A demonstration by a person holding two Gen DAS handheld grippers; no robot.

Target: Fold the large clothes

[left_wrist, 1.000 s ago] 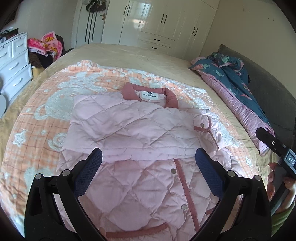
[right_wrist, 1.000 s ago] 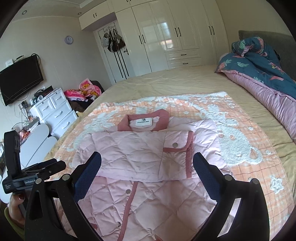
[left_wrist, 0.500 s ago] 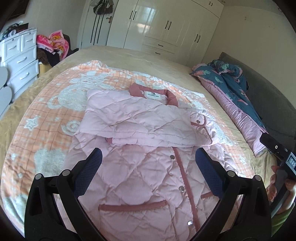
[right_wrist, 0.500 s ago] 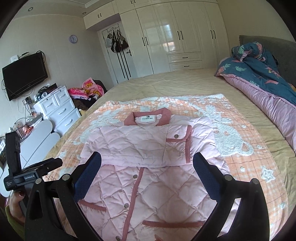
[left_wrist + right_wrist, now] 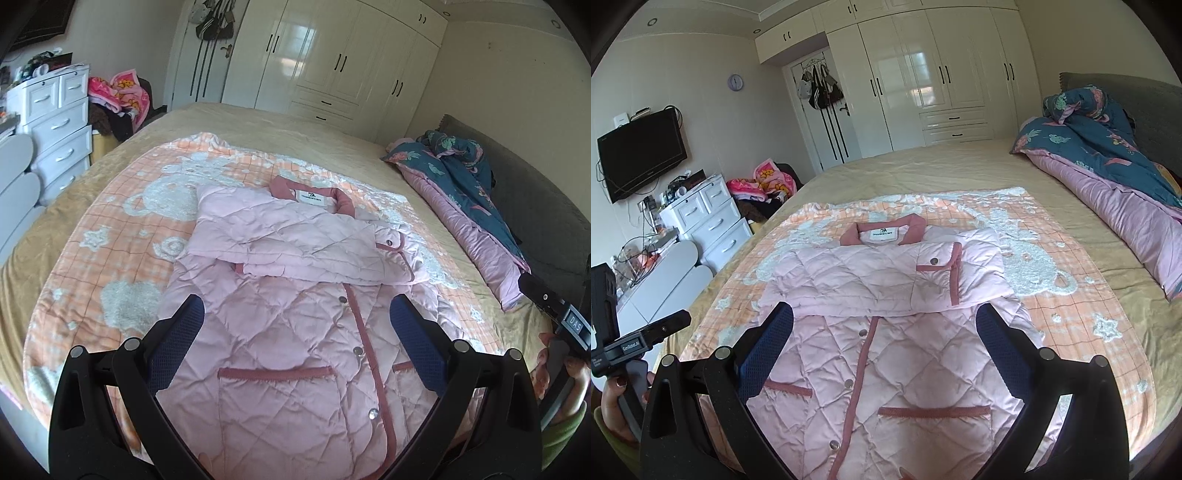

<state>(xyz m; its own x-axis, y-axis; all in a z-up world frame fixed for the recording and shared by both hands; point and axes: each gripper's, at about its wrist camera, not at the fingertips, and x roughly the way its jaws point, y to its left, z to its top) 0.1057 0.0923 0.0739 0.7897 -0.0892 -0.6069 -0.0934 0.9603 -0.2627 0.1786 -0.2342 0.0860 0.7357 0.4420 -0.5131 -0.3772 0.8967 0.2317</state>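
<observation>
Both grippers, left [image 5: 295, 345] and right [image 5: 884, 341], hung with jaws wide and empty above the jacket's [image 5: 291, 332] hem, its length running away toward the collar [image 5: 312, 194].

My left gripper [image 5: 295, 347] and right gripper [image 5: 884, 345] both hang with jaws wide apart above the jacket [image 5: 295, 332], touching nothing. The blanket [image 5: 122, 236] lies bare on both sides of the jacket, so I can pass there. Along the right the rolled quilt [image 5: 1108, 192] blocks the way, and a dresser [image 5: 55, 122] stands beside the bed on the left.
</observation>
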